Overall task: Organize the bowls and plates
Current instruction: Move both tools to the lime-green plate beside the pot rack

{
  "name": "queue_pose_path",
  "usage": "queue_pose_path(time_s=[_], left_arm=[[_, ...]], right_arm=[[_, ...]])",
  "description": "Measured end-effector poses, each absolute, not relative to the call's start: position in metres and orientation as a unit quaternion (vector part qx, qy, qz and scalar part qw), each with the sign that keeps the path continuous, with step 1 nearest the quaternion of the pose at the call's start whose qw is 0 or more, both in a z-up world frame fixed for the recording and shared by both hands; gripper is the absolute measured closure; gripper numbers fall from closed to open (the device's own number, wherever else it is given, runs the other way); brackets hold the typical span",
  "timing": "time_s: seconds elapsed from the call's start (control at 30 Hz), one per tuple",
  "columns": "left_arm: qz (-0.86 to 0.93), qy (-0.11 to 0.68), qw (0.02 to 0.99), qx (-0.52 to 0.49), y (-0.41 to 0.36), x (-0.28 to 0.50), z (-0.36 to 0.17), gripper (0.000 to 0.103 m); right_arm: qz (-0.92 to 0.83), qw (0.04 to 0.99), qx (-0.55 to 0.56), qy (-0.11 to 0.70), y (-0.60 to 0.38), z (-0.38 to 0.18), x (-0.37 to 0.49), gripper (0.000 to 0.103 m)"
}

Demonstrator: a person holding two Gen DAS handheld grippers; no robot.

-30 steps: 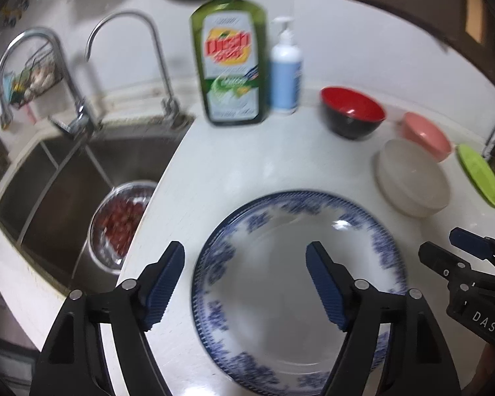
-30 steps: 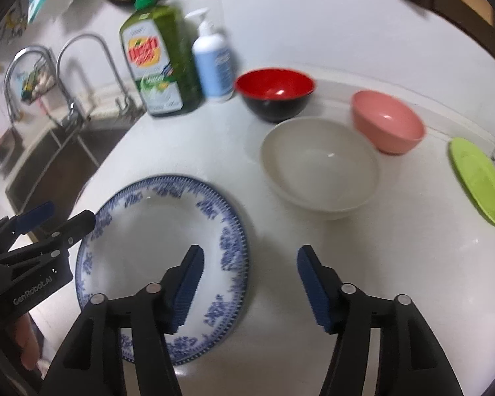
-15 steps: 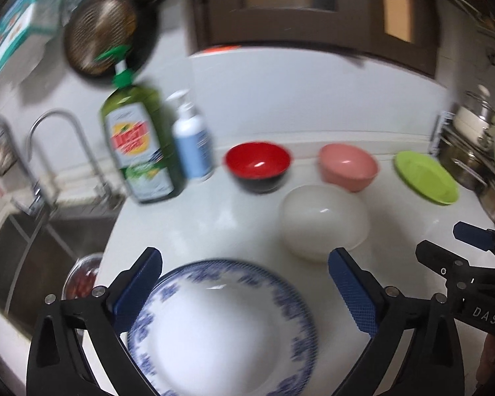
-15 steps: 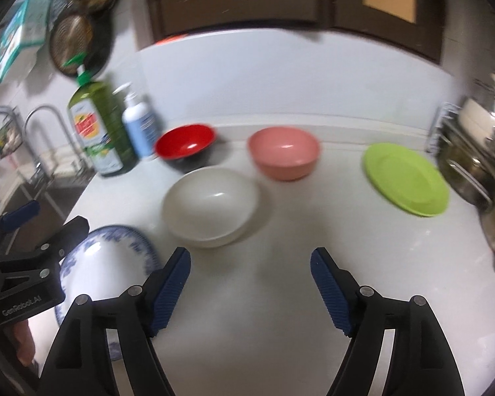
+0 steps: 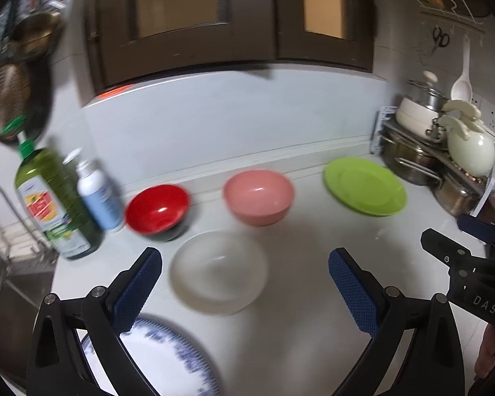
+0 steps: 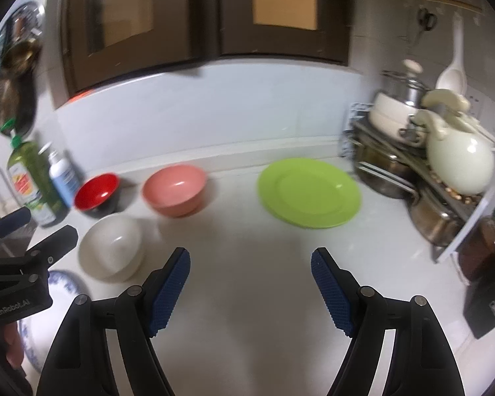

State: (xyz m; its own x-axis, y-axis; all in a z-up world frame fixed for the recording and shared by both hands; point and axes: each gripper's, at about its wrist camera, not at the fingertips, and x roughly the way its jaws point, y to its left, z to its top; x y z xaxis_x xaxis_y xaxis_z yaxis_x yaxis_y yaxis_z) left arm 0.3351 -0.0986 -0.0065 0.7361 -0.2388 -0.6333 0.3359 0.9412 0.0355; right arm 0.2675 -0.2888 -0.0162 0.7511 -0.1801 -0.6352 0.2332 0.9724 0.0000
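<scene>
On the white counter [image 6: 247, 297] a white bowl [image 5: 219, 272] sits just ahead of my open left gripper [image 5: 244, 280]. Behind it stand a red bowl [image 5: 156, 209] and a pink bowl [image 5: 259, 196]; a green plate [image 5: 364, 189] lies to the right. The blue-patterned plate [image 5: 161, 363] shows below my left finger. In the right wrist view my right gripper [image 6: 250, 283] hangs open over bare counter, with the green plate [image 6: 308, 193] ahead, the pink bowl [image 6: 175, 189], white bowl [image 6: 112, 246] and red bowl [image 6: 97, 193] to the left. Both grippers hold nothing.
A green dish-soap bottle [image 5: 54, 204] and a white pump bottle [image 5: 97, 193] stand at the left by the sink. Stacked metal pots [image 6: 389, 168] and a cream kettle [image 6: 458, 161] crowd the right end. Dark cabinets [image 5: 234, 16] hang above. A dark jar [image 6: 485, 247] sits far right.
Both grippers have tilted up and swung right, away from the blue plate and the sink. The bowls and green plate have come into fuller view. Both stayed open.
</scene>
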Motion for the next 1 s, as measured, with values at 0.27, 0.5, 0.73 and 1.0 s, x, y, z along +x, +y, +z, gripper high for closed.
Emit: queue_pose_path(time_s=[0.27, 0.5, 0.73, 1.0], left_arm=[[-0.179, 0.316, 0.927, 0.090, -0.155, 0.356, 0.006, 0.000], [-0.197, 0.311, 0.923, 0.114, -0.203, 0.378, 0.004, 0.000], [-0.209, 0.321, 0.916, 0.119, -0.241, 0.408, -0.010, 0.001], [-0.206, 0.334, 0.910, 0.132, -0.279, 0.449, -0.035, 0.001]], right_arm=[[-0.154, 0.936, 0.055, 0.312, -0.336, -0.006, 0.270, 0.026], [-0.189, 0.931, 0.076, 0.303, -0.373, -0.015, 0.282, 0.026], [-0.211, 0.925, 0.089, 0.303, -0.409, -0.028, 0.304, 0.026], [-0.224, 0.918, 0.090, 0.314, -0.447, -0.048, 0.344, 0.026]])
